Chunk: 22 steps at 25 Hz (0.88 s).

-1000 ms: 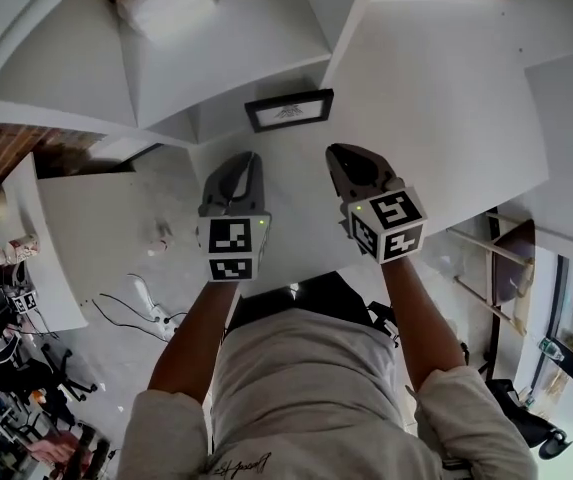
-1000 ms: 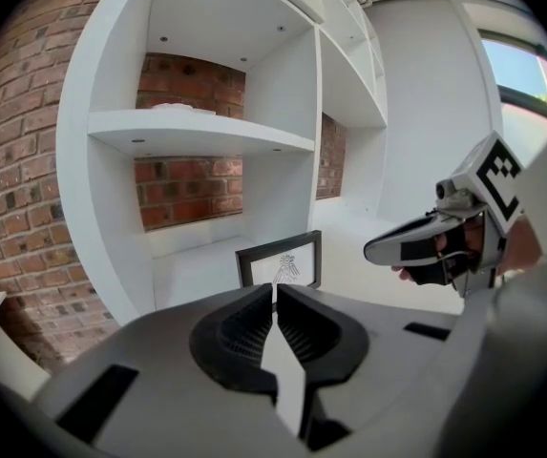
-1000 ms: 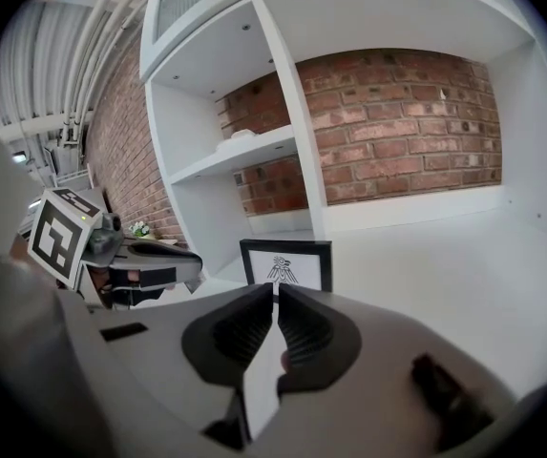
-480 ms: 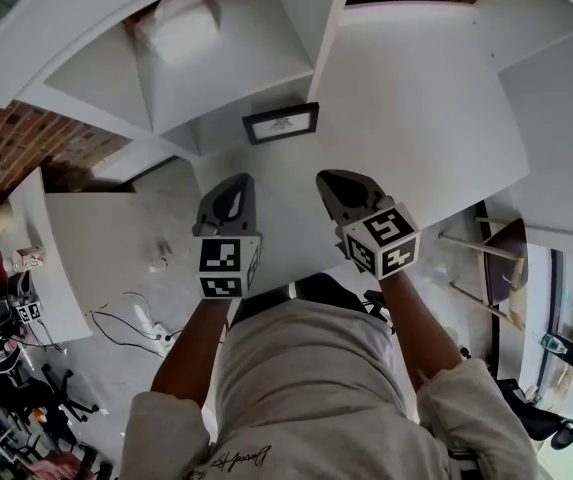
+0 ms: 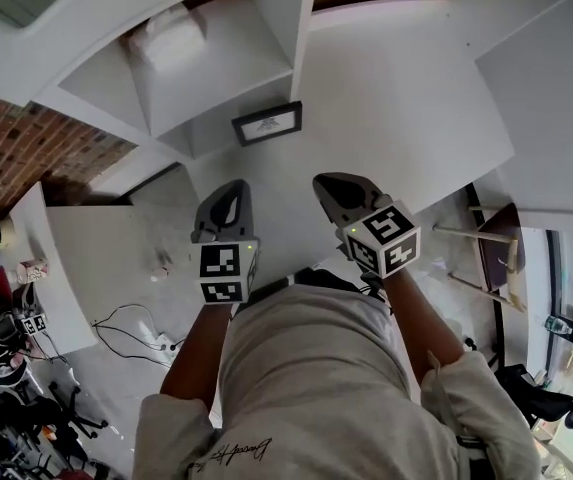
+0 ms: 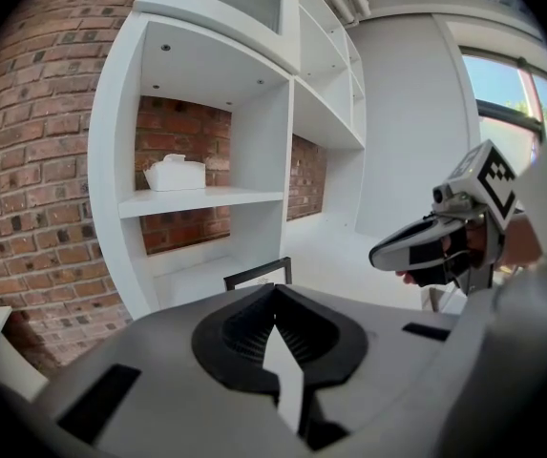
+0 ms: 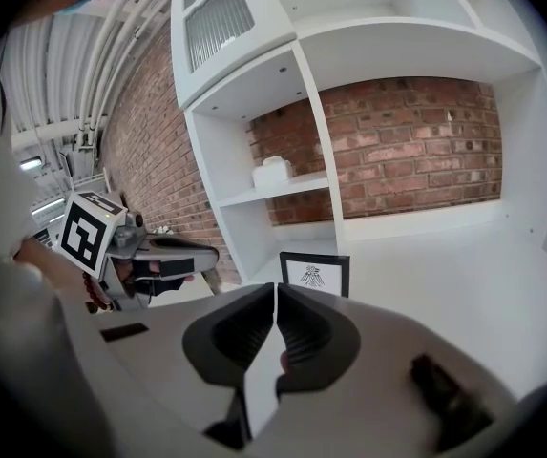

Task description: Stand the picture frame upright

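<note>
At twelve o'clock, beyond our closed, empty left gripper [image 5: 228, 190] and right gripper [image 5: 332, 182], the picture frame [image 5: 267, 123] stands upright; a white box [image 5: 169, 40] sits at eleven.

The white desk [image 5: 406, 98] runs broad and open on the right. On it the black picture frame [image 5: 267, 123] stands upright, right at the foot of the shelving unit's vertical divider [image 5: 301, 23]. One level up, the white shelf [image 5: 236, 63] carries a single white box [image 5: 169, 38], brick wall [image 7: 416, 141] behind it.
</note>
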Each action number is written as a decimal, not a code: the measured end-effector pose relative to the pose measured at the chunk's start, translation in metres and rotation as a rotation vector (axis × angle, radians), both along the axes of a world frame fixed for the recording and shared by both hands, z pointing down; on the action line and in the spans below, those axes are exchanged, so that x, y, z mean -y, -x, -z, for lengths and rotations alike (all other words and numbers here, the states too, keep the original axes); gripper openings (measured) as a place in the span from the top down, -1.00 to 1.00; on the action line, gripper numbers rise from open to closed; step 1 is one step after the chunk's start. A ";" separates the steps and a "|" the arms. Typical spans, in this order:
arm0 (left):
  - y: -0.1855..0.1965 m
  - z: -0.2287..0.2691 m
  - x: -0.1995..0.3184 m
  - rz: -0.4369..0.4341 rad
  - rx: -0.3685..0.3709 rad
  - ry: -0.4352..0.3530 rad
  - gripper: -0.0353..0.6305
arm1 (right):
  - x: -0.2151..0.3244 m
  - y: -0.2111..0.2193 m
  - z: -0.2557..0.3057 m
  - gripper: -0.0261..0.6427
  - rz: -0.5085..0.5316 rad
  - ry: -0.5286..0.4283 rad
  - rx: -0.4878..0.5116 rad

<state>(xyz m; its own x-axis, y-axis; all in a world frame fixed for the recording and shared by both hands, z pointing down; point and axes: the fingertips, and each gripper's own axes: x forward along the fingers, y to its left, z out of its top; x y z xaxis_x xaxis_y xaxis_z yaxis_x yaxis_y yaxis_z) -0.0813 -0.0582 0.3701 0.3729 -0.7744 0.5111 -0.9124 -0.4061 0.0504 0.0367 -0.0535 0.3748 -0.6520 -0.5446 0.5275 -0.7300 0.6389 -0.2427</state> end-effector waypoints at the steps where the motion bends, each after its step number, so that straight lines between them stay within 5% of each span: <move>1: -0.001 0.001 -0.002 -0.001 -0.005 0.003 0.85 | -0.002 -0.002 0.003 0.83 -0.005 0.001 0.008; 22: 0.006 0.040 -0.021 0.026 -0.046 -0.031 0.85 | -0.008 0.005 0.042 0.84 0.016 -0.045 0.079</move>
<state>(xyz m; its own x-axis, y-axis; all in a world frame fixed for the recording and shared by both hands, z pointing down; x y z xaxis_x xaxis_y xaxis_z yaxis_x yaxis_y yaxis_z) -0.0871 -0.0373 0.3303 0.3751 -0.7992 0.4696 -0.9196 -0.3847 0.0799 0.0322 -0.0458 0.3324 -0.6991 -0.5558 0.4497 -0.6996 0.6617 -0.2698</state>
